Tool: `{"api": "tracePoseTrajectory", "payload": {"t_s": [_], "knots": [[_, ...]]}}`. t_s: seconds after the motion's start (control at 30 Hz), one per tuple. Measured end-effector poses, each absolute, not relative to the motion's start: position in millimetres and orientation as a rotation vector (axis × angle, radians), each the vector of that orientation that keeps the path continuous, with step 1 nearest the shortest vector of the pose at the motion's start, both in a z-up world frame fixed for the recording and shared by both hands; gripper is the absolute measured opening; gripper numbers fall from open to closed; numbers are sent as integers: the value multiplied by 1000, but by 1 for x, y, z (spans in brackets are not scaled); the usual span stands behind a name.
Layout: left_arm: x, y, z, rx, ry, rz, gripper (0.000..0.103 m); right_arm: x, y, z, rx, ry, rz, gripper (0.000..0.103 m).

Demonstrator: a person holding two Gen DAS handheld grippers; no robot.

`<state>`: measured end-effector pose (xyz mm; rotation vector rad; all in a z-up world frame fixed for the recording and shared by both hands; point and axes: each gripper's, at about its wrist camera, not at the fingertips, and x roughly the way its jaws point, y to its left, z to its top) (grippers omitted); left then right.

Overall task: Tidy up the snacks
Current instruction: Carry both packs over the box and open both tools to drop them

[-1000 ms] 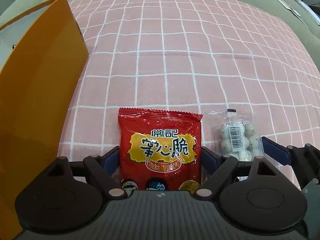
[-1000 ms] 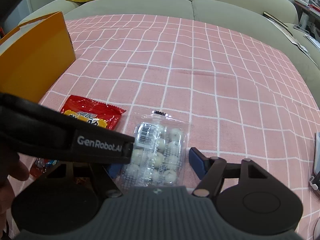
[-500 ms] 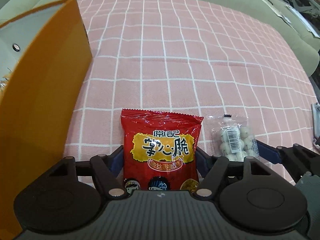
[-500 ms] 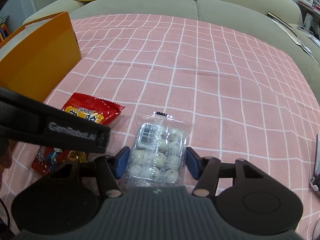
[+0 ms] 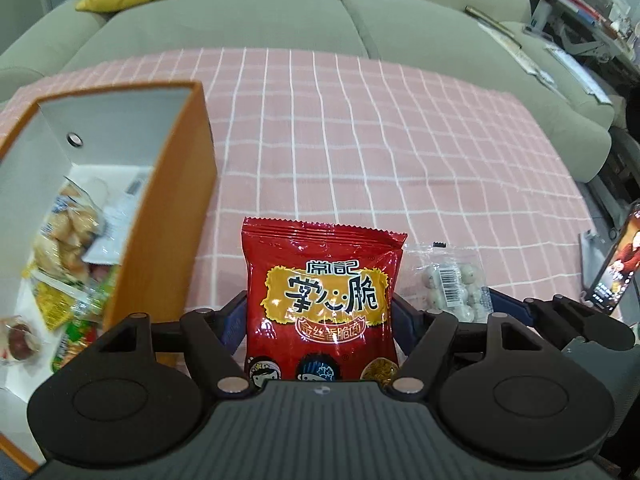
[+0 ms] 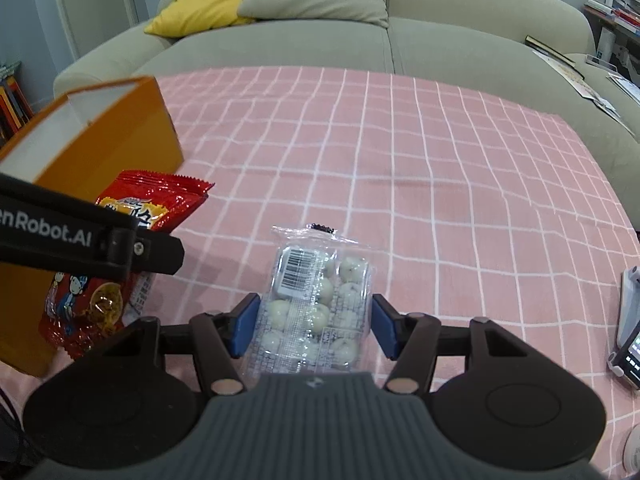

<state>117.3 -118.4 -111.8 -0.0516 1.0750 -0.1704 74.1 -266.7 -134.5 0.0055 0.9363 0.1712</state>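
Observation:
My left gripper (image 5: 320, 320) is shut on a red snack bag (image 5: 322, 300) and holds it above the pink checked cloth (image 5: 360, 140). My right gripper (image 6: 314, 324) is shut on a clear bag of white balls (image 6: 316, 304), lifted off the cloth. An orange box (image 5: 160, 240) with a white inside stands to the left and holds several snack packets (image 5: 68, 240). The red bag (image 6: 120, 248) and the left gripper's arm (image 6: 80, 240) show at the left of the right wrist view, next to the orange box (image 6: 100, 152). The clear bag (image 5: 452, 284) shows right of the red bag.
A grey-green sofa (image 6: 320, 40) with a yellow cushion (image 6: 208, 0) lies behind the cloth. A phone on a stand (image 5: 616, 264) is at the right edge of the cloth. Books and papers (image 6: 568, 64) lie on the sofa's right part.
Both grippers have risen with their bags, which now hang off the cloth. The left view now looks down into the orange box. The right jaws closed on the clear bag.

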Motion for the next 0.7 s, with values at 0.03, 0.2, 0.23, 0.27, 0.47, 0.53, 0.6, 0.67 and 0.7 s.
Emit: {"api": "tracePoseTrajectory", "payload": {"t_s": [0.03, 0.2, 0.23, 0.27, 0.47, 0.53, 0.6, 0.67, 0.7], "knots": [[116, -116, -107, -49, 1067, -171, 81, 72, -264, -130, 5, 925, 171, 57], [107, -100, -82, -45, 1022, -172, 81, 62, -254, -105, 14, 870, 189, 57], [105, -95, -77, -45, 1013, -174, 81, 60, -252, -101, 15, 861, 197, 57], [104, -91, -72, -42, 1005, -174, 81, 59, -248, -96, 15, 853, 207, 57], [99, -58, -42, 6, 953, -156, 81, 61, -218, -76, 14, 822, 286, 57], [101, -46, -33, 25, 943, -143, 81, 64, -204, -68, 7, 805, 318, 57], [105, -31, -25, 45, 939, -124, 81, 68, -190, -58, -9, 785, 355, 57], [110, -17, -18, 57, 936, -107, 81, 74, -173, -48, -33, 766, 396, 57], [113, -9, -15, 67, 935, -101, 81, 77, -164, -44, -49, 759, 417, 57]]}}
